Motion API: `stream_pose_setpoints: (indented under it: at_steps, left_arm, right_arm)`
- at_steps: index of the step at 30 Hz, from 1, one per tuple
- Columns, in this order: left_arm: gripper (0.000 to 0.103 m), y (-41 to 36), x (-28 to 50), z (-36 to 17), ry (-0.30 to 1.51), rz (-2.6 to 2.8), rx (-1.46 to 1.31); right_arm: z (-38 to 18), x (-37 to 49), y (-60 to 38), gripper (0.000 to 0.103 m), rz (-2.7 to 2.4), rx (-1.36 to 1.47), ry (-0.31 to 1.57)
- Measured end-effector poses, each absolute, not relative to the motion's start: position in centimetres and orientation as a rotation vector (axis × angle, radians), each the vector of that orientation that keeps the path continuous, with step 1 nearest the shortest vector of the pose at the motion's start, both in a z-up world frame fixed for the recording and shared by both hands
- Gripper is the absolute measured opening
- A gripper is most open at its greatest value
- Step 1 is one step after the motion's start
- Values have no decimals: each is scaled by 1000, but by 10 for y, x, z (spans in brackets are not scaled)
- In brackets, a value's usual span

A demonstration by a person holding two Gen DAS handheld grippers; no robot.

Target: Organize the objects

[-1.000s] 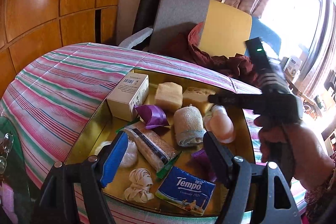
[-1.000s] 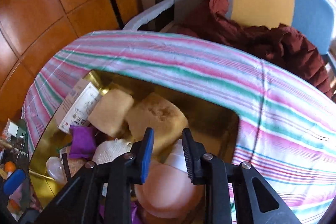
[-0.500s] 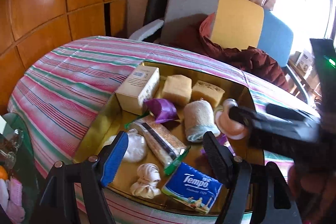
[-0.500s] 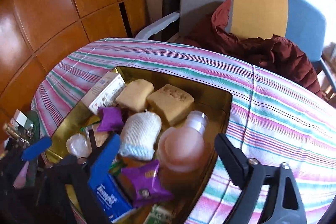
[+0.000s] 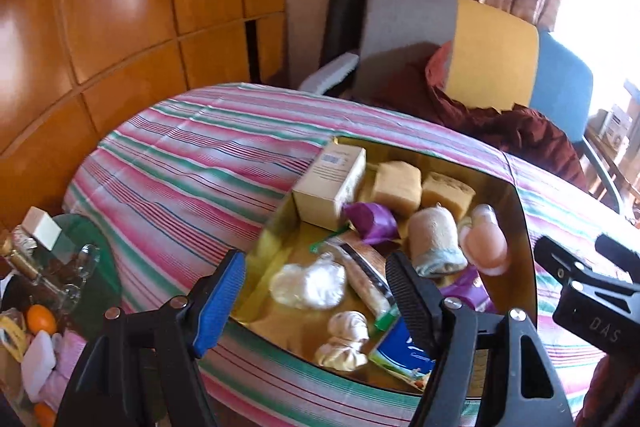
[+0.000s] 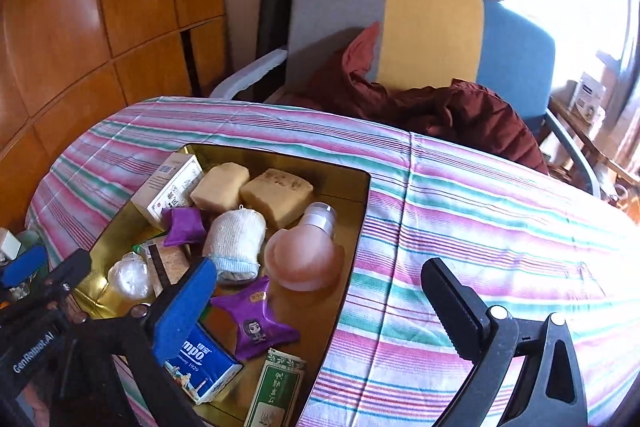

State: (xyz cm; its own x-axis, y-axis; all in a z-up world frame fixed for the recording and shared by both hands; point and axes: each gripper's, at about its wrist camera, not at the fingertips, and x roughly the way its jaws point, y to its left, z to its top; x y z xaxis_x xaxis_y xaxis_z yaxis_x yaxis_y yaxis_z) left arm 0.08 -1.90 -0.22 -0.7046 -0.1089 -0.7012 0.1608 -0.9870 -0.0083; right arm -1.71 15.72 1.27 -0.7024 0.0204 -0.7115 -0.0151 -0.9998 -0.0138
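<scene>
Right wrist view: pink bottle (image 6: pixel 306 259) lies in the gold tray (image 6: pixel 360 195), just ahead of the empty, wide-open right hand-held gripper (image 6: pixel 320 291).
Left hand-held gripper (image 5: pixel 316 291) is likewise wide and empty above the striped desk (image 6: pixel 480 211); probably between placements, needing a fresh object chosen.

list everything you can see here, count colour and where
gold tray: 1, gold, on striped cloth
box: 1, cream, tray's far left
sponge blocks: 2, tan, far end of tray
rolled cloth: 1, white, tray middle
pink bottle: 1, pink, right side of tray
purple packets: 2, purple, in tray
tissue pack: 1, blue, tray's near edge
green packet: 1, green and white, near edge
armchair: 1, grey, yellow, blue, behind table
left gripper: 1, black, open
right gripper: 1, black, open
</scene>
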Motion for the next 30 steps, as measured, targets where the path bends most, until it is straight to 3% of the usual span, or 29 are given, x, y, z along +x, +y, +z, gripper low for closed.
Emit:
stream_pose_setpoints:
  at_steps: [8, 19, 30]
  left_arm:
    - [74, -29, -1, 2, 140, -2749, 1162]
    - [74, -20, 0, 0, 91, -2748, 1233]
    - [74, -22, 0, 2, 87, -2754, 1233]
  right_arm:
    - [16, -4, 150, 103, 2781, -1163, -37]
    - [13, 1, 153, 103, 2769, -1180, 73]
    - [16, 4, 142, 103, 2771, -1156, 5]
